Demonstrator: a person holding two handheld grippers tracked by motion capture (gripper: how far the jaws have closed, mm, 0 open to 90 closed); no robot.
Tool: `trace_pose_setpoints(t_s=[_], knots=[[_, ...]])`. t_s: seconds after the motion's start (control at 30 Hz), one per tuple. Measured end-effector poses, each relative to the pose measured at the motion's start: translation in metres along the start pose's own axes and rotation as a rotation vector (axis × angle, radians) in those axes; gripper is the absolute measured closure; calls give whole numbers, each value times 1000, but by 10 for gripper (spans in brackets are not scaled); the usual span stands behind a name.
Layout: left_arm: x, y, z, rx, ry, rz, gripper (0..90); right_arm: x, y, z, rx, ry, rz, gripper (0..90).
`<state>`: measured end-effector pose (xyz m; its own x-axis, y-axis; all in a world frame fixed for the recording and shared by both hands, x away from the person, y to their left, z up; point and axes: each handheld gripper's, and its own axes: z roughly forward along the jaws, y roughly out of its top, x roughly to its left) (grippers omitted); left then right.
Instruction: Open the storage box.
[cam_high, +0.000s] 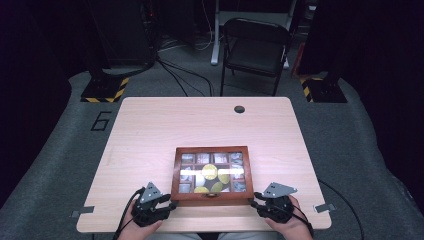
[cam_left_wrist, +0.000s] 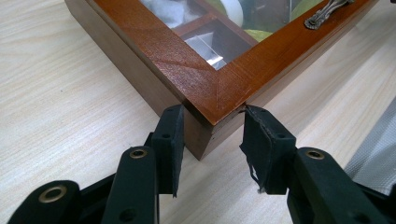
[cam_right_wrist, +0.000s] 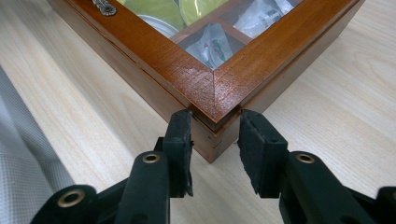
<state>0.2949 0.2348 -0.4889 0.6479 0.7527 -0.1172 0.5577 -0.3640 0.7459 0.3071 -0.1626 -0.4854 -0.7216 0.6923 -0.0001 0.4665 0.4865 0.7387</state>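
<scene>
Table edge: the wooden box (cam_high: 211, 176) sits low and centre in the high view, its front side close to the near edge of the table (cam_high: 150, 125); only a thin strip of bare top runs in front of it.
Open room: the upper half of the table is bare wood, with more bare top left and right of the box.
Left gripper: the left gripper (cam_left_wrist: 212, 135) is clamped on the box's front left corner, one pad on each side wall of that corner; it sits at the lower left of the high view (cam_high: 172, 204).
Right gripper: the right gripper (cam_right_wrist: 215, 133) is clamped the same way on the front right corner, at the lower right of the high view (cam_high: 252, 201).
Box: lid down, glass pane in a brown frame, a small metal handle (cam_left_wrist: 327, 13) on the front rail.
Inside: small compartments under the glass hold wrapped packets (cam_right_wrist: 212, 44); yellow-green round pieces (cam_high: 210, 172) lie over the middle.
Around: a round cable hole (cam_high: 239, 109) near the far edge, well apart from the box.
Beyond the table: a black folding chair (cam_high: 255, 47) stands on the grey floor at top centre.
</scene>
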Motion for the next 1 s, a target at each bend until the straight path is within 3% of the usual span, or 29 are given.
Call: trace_pose_setpoints(t_s=[0.4, 0.57, 0.73, 0.87, 0.97, 1.0], knots=[[0, 2, -2, -32, -14, -11, 563, 0, 3, 0, -21, 5, 9, 639], [1, 6, -4, -67, -18, 0, 506, -1, 5, -3, -52, 2, 23, 623], [1, 9, -5, -89, -37, -41, 488, -2, 9, -5, -62, 0, 36, 606], [0, 13, -9, -110, -23, -23, 485, -4, 14, -7, -85, 17, 82, 602], [0, 16, -10, -126, -12, -25, 483, -5, 16, -9, -97, 21, 91, 590], [0, 17, -11, -128, -22, -44, 481, -6, 17, -9, -104, 18, 88, 581]])
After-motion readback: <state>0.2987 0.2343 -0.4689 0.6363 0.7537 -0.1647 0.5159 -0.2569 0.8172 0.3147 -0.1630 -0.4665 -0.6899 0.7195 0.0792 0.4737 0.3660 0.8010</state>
